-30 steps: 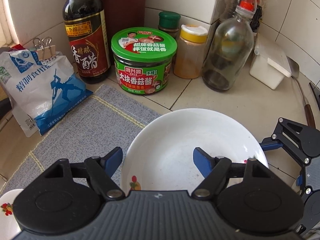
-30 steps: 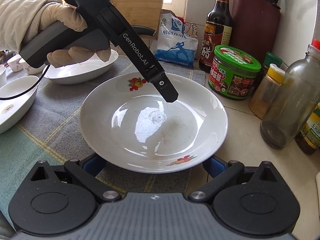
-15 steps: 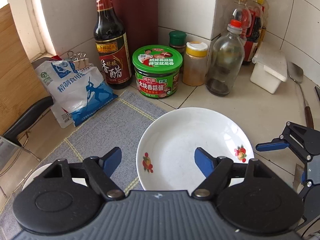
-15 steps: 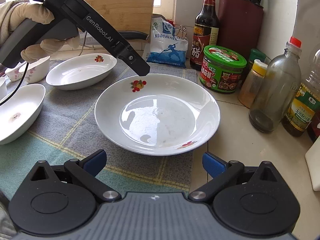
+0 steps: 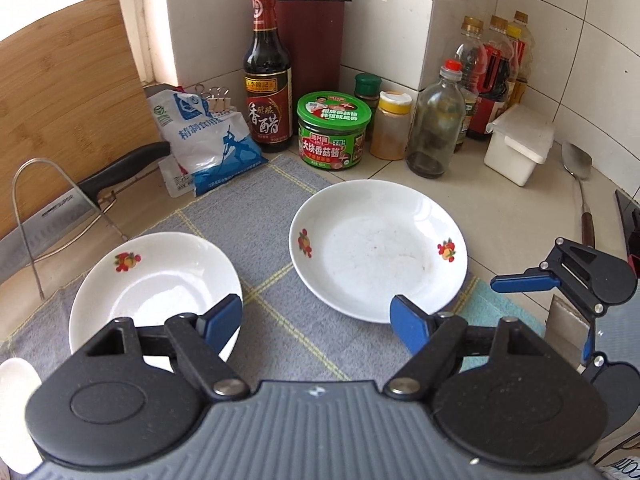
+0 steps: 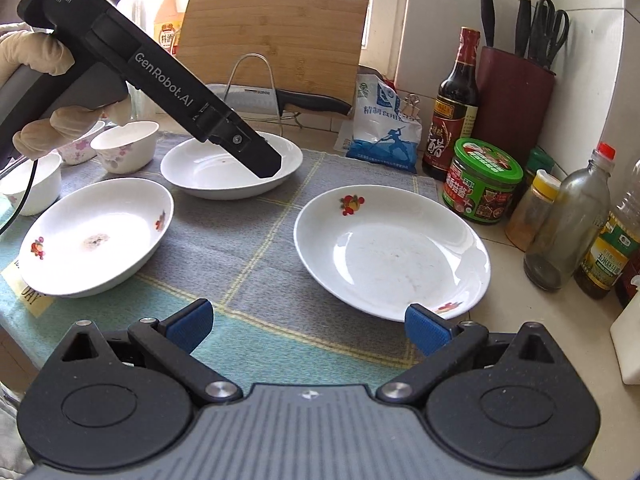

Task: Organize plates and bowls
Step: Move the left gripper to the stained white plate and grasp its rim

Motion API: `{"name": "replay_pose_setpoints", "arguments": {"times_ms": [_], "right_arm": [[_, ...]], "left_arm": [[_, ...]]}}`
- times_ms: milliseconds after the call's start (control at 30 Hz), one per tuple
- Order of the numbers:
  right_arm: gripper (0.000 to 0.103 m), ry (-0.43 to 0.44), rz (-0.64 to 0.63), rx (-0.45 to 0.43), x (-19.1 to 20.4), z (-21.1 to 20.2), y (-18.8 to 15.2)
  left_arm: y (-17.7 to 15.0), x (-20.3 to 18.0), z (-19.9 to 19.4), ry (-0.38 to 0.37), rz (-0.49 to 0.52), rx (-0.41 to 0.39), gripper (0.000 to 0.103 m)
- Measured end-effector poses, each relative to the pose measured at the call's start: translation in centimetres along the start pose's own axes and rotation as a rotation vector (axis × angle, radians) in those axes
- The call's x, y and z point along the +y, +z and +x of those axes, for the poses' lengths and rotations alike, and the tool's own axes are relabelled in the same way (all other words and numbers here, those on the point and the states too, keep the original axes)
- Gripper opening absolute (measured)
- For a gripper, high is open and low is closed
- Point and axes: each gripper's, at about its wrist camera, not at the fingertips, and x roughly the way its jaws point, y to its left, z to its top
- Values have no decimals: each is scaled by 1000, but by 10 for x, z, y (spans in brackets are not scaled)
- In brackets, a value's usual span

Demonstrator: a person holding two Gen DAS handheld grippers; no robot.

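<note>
From the left wrist: left gripper [image 5: 316, 318] spread wide, empty; ahead to its right a shallow white porcelain plate with fruit motifs [image 5: 378, 246], to its left a second white fruit-print plate [image 5: 154, 286], unstacked. From the right wrist: right gripper [image 6: 308, 330] likewise agape, holding nothing; a third white dish [image 6: 94, 236] and small floral white bowls [image 6: 124, 146] far left, scattered. Sorting seemingly barely started.
</note>
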Motion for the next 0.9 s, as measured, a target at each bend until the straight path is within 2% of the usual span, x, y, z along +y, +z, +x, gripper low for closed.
{"name": "replay_pose_setpoints", "arguments": {"times_ms": [267,500,633,900], "right_arm": [[103,32,-31,-21,45,-14,-1],[103,83,-48,-16,82,-14,-6],[103,106,-52,-4,99,-7,-10],[103,134,-34,17,121,11,-22]], "left_arm": [[-56,12,-55,43,-117,-28,81],[-107,21,-86,135,-205,-20,82],[-131,31,-99,191,-257,-3,82],[-160,48,-106,222,-357,34,82]]}}
